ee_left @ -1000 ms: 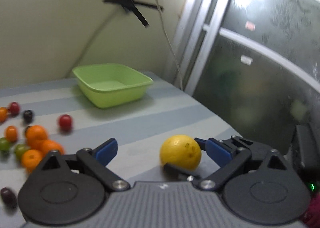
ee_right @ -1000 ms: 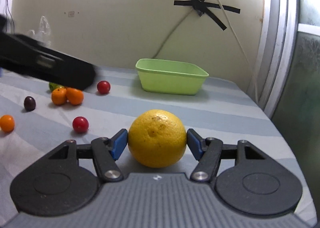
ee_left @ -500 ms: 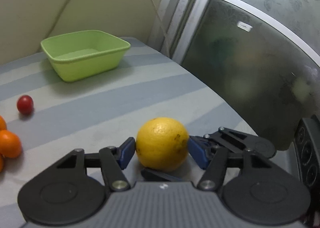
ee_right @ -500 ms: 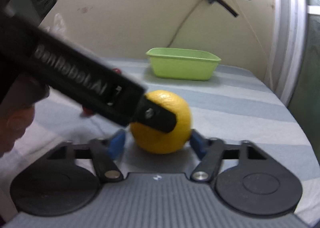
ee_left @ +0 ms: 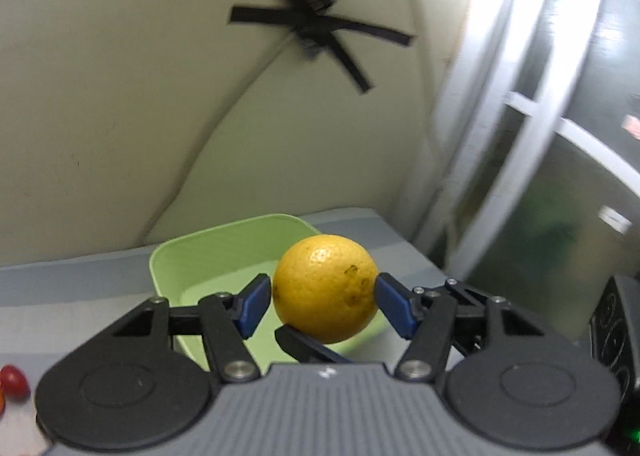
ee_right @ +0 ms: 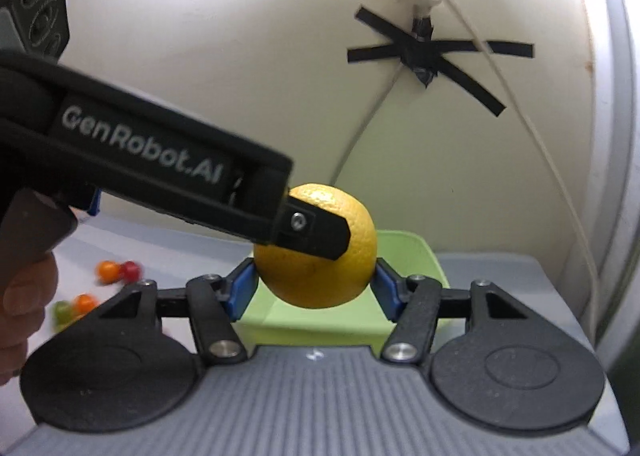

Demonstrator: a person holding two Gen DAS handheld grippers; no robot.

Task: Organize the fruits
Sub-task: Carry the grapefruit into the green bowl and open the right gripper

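Note:
A large yellow citrus fruit (ee_left: 324,288) hangs in the air over the near edge of the green basin (ee_left: 192,244). My left gripper (ee_left: 324,296) is shut on it, blue pads pressing both sides. My right gripper (ee_right: 314,288) grips the same fruit (ee_right: 320,280) from another side, with the basin (ee_right: 420,256) right behind it. In the right wrist view the left gripper's black finger (ee_right: 316,230) lies across the top left of the fruit. One right finger (ee_left: 304,344) shows under the fruit in the left wrist view.
Small fruits lie on the striped tablecloth to the left: a red one (ee_left: 14,378), an orange one (ee_right: 108,270), a red one (ee_right: 130,270), a green one (ee_right: 62,310). A hand (ee_right: 20,304) holds the left gripper. Wall with taped cable behind; window frame at right.
The left gripper swung over and closed on the fruit that the right one held. Both then lifted it off the table and carried it to the green basin.

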